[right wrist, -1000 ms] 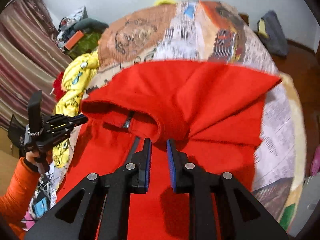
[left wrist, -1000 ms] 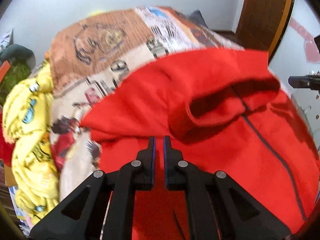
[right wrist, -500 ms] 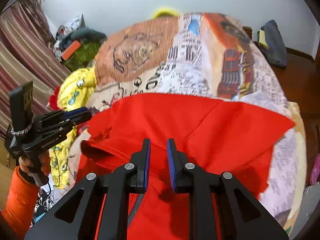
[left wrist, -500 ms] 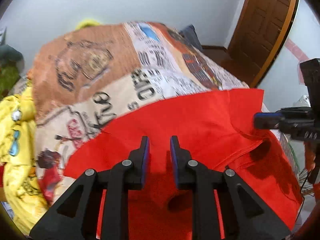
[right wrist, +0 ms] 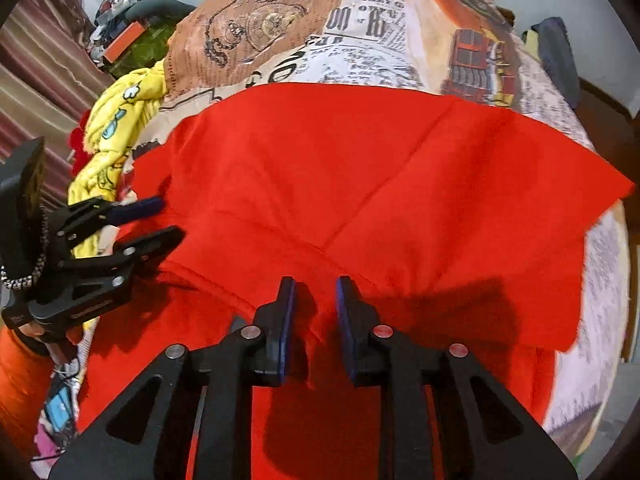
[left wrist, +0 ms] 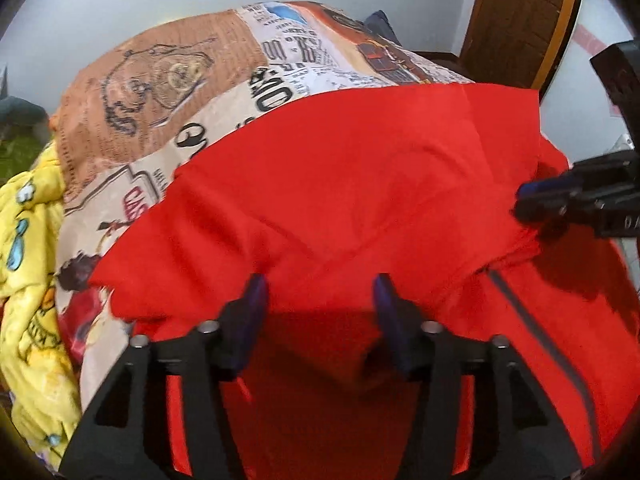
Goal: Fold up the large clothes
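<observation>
On the bed, my red garment now lies flatter, its folded top layer spread wider than a second ago. Left gripper jaws have swung wide apart since then, nothing pinched. Right gripper jaws opened a bit too, just hovering over the fold.

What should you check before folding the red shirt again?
1. Left gripper let go of the red shirt: ok, open, nothing between its fingers.
2. Right gripper let go: ok, open.
3. Folded top part lies flat: not ok, creases and a bunched edge near the grippers.
4. Shirt on the bedspread: ok.
5. Yellow blanket away from the shirt: cannot tell, it lies close at the left edge.
</observation>
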`<state>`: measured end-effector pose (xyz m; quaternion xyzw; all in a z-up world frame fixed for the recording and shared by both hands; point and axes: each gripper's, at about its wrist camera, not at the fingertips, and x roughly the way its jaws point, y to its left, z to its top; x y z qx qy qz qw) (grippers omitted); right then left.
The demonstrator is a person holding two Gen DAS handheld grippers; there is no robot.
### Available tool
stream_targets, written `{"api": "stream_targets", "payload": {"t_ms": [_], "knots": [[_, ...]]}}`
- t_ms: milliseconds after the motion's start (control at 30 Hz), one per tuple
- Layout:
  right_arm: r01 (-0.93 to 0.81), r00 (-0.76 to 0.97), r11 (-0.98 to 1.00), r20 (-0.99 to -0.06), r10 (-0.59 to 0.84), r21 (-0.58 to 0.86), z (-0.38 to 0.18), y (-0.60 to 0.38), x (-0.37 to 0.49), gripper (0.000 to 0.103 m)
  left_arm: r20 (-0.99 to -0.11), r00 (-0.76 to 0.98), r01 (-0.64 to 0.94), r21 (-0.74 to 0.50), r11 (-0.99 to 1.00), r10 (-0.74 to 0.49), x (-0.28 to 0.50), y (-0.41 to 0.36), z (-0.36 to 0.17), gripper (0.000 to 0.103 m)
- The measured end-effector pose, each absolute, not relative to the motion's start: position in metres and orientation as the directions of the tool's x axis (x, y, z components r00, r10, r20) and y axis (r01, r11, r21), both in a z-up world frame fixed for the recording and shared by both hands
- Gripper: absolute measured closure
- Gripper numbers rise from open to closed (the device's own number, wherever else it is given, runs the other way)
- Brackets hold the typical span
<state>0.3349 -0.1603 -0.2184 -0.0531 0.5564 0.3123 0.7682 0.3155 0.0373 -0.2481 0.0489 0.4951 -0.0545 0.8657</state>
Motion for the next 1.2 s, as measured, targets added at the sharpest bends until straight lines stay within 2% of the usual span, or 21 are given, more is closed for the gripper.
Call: {"api": "stream_targets", "payload": {"t_ms": [33,133,233,267,300,367,633,800,1033,1200], "knots": [[-0.541,0.19,0.8,-0.888,0.419,0.261,-0.218,-0.161,0.333,0.078,-0.863,0.504,0.135,0.036,0.99,-0.037,0.309,0.04,-0.249,0.036],[-0.539,0.206,0.807,-0.892,0.403,0.241,-0.216,-0.169,0.327,0.073,-0.859,0.511,0.104,0.011,0.995,-0.044,0.295,0.052,-0.249,0.029],[-0.523,0.222,0.826,-0.903,0.369,0.209,-0.217,-0.174,0.325,0.067,-0.86,0.506,0.055,-0.039,0.998,-0.062,0.283,0.071,-0.245,0.028],[-0.511,0.236,0.84,-0.91,0.342,0.183,-0.217,-0.176,0.324,0.056,-0.858,0.508,0.04,-0.056,0.998,-0.069,0.279,0.077,-0.243,0.028],[-0.5,0.256,0.851,-0.912,0.321,0.16,-0.217,-0.177,0.323,0.049,-0.855,0.513,0.027,-0.075,0.997,-0.078,0.275,0.082,-0.241,0.028],[-0.49,0.295,0.862,-0.907,0.301,0.127,-0.214,-0.186,0.32,0.049,-0.846,0.525,-0.001,-0.107,0.994,-0.091,0.268,0.094,-0.235,0.028],[-0.417,0.367,0.902,-0.888,0.279,0.111,-0.199,-0.221,0.323,0.049,-0.811,0.585,-0.129,-0.098,0.987,-0.004,0.257,0.142,-0.212,0.028],[-0.367,0.429,0.921,-0.856,0.289,0.127,-0.19,-0.241,0.332,0.049,-0.801,0.599,-0.232,-0.171,0.958,0.002,0.26,0.179,-0.214,0.028],[-0.253,0.407,0.946,-0.864,0.296,0.205,-0.209,-0.267,0.362,0.049,-0.789,0.591,-0.357,-0.444,0.822,-0.169,0.276,0.227,-0.253,0.028],[-0.185,0.363,0.945,-0.875,0.322,0.271,-0.231,-0.28,0.385,0.049,-0.768,0.574,-0.378,-0.557,0.74,-0.285,0.3,0.238,-0.284,0.028]]}}
